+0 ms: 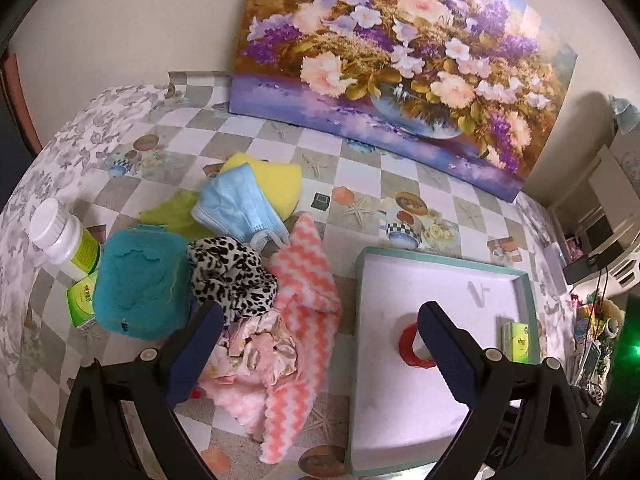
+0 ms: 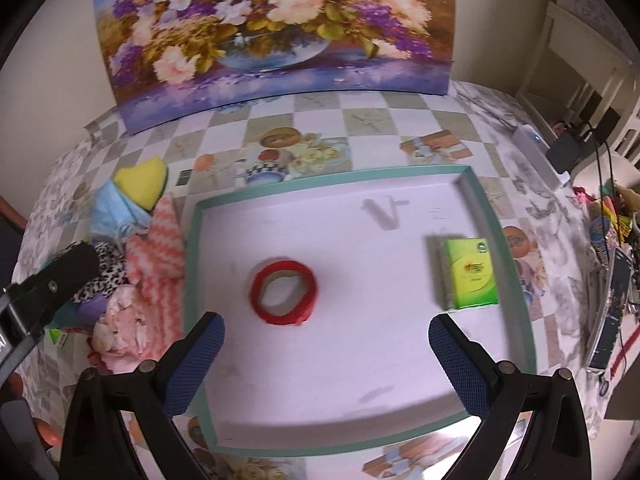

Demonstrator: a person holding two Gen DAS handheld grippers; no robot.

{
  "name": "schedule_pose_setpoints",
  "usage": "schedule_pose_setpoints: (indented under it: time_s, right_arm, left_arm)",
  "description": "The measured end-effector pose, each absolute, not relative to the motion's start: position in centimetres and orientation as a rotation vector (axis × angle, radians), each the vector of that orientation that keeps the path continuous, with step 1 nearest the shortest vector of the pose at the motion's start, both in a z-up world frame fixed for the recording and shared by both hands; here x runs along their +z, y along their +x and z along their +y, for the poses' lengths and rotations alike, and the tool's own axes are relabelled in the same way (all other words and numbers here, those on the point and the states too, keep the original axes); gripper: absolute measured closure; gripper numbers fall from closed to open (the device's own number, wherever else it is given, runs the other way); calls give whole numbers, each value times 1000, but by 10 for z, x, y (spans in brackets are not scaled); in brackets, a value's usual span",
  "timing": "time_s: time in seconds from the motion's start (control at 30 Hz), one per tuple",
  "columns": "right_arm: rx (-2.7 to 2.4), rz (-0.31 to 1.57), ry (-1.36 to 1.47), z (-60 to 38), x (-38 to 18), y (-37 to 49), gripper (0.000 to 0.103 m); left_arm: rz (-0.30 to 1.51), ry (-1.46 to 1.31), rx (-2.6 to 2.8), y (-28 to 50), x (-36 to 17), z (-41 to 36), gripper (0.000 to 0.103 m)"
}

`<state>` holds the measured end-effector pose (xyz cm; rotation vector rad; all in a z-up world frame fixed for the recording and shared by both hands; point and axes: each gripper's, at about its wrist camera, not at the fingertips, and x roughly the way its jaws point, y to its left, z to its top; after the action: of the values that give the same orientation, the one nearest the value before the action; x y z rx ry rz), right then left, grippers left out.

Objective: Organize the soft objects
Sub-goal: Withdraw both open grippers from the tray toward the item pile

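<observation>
Soft cloths (image 1: 248, 280) heaped left of the tray (image 1: 360, 320) lie nearest my left gripper (image 1: 320, 344), jaws wide and empty like my right gripper's (image 2: 326, 336) over the tray.

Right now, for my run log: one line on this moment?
left claw: open, over pink cloth | right claw: open, over tray | tray: red tape, green pack

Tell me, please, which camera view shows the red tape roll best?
The right wrist view: the red tape roll lies fully visible inside the tray. In the left wrist view, the left gripper finger hides part of the roll.
</observation>
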<state>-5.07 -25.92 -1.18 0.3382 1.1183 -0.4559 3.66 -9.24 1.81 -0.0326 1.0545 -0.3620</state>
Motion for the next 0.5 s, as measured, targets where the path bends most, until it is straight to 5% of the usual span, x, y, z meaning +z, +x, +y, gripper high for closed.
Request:
schedule_pose_setpoints:
  time_s: [0.5]
  right_arm:
    - [-419, 1113, 326, -234, -22, -52, 0]
  left_arm:
    - [1041, -66, -361, 28, 17, -55, 5]
